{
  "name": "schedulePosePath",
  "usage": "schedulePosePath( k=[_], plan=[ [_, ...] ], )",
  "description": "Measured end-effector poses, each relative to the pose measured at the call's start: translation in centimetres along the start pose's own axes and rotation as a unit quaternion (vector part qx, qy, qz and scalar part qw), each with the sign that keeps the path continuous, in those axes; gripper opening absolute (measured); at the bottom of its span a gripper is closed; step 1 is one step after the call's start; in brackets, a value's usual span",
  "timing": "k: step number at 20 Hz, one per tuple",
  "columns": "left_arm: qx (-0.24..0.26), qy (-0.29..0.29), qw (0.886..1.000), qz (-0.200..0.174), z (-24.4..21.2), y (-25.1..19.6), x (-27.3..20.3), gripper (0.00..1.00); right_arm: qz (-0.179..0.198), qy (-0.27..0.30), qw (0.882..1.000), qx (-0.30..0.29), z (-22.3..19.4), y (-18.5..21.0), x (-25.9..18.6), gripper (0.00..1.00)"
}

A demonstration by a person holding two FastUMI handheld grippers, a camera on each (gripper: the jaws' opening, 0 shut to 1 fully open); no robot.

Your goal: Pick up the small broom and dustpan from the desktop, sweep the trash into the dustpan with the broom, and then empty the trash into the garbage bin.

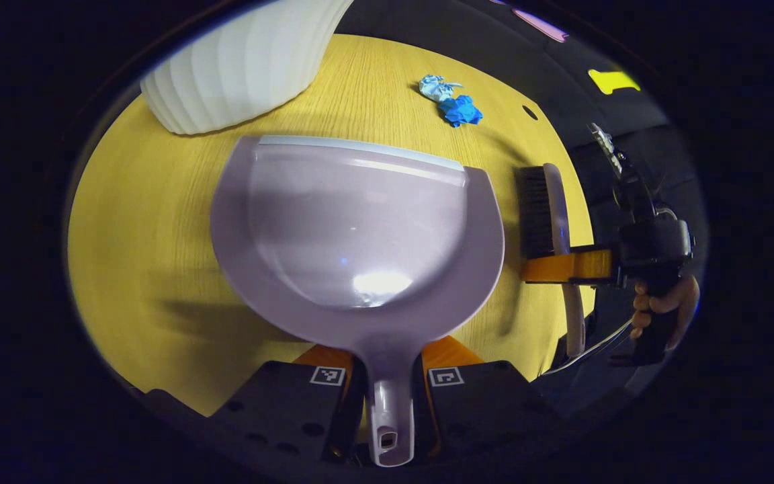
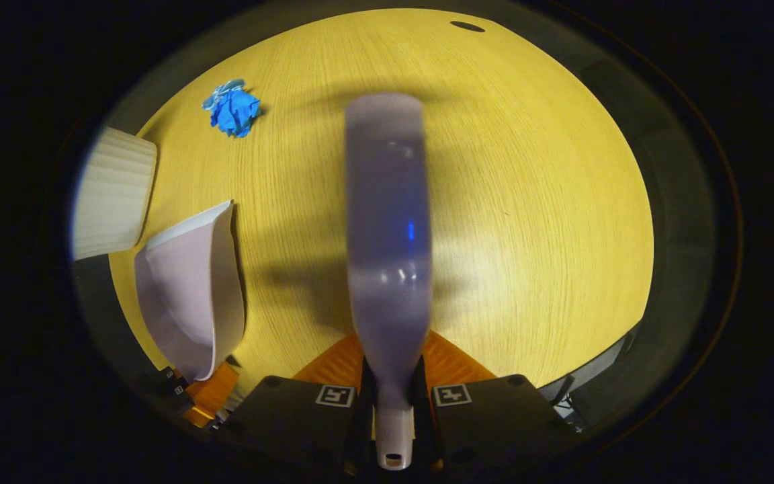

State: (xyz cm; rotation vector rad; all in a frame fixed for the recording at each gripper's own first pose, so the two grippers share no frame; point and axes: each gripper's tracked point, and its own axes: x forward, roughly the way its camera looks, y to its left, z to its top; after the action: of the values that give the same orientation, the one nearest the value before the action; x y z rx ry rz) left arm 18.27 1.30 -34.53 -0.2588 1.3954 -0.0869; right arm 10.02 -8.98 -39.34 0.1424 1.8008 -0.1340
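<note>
In the left gripper view, a white ribbed garbage bin [image 1: 239, 64] stands at the far left of the yellow wood-grain counter [image 1: 138, 255], its wall curving up out of sight. Just right of it and nearer the camera, the pale lilac dustpan [image 1: 357, 228] is held above the counter, its open lip with a light strip turned toward the far side and its shadow on the wood beneath. The left gripper [image 1: 390, 396] has its fingers clamped on the dustpan's handle, one pressing on each side. Beyond the lip, farther right, the trash [image 1: 451, 101] lies on the counter as crumpled blue and pale scraps, well apart from the bin. Right again, the small broom [image 1: 545, 208] shows with its dark bristles facing left, and at the far right edge a hand [image 1: 662, 309] holds the right gripper [image 1: 565, 265], whose fingers close across the broom. In the right gripper view the bin [image 2: 111, 195] sits at the left edge, with the dustpan [image 2: 189, 289] below it seen side-on, and the left gripper [image 2: 205, 396] at its lower end. The trash [image 2: 232, 111] lies up and to the right of these. In the middle, the broom [image 2: 387, 228] reaches forward as a long pale back over the counter [image 2: 548, 222], its narrow handle pinched between the fingers of the right gripper [image 2: 394, 403].
</note>
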Motion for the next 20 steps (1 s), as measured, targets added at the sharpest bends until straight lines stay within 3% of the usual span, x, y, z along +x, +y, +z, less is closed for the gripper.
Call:
schedulePosePath(
  k=[1, 8, 15, 18, 20],
  plan=[
    [0.009, 0.002, 1.0, 0.002, 0.0, 0.2, 0.0, 0.29, -0.001, -0.004, 1.0, -0.004, 0.4, -0.2, -0.4, 0.28],
    [0.083, 0.023, 0.996, 0.03, 1.1, 3.3, -1.5, 0.29, 0.012, -0.053, 0.998, -0.025, 7.7, 0.9, -3.8, 0.28],
    [0.154, 0.069, 0.985, 0.03, 2.6, 2.7, -2.0, 0.29, -0.021, -0.087, 0.985, -0.147, 17.6, 3.4, -3.8, 0.28],
    [0.187, 0.087, 0.978, 0.039, 5.0, 2.5, -1.6, 0.29, -0.018, -0.064, 0.979, -0.191, 20.0, 5.1, -2.6, 0.28],
    [0.214, 0.092, 0.971, 0.049, 7.1, 2.5, -1.7, 0.27, -0.028, -0.058, 0.969, -0.238, 21.7, 5.3, -1.7, 0.28]
  ],
)
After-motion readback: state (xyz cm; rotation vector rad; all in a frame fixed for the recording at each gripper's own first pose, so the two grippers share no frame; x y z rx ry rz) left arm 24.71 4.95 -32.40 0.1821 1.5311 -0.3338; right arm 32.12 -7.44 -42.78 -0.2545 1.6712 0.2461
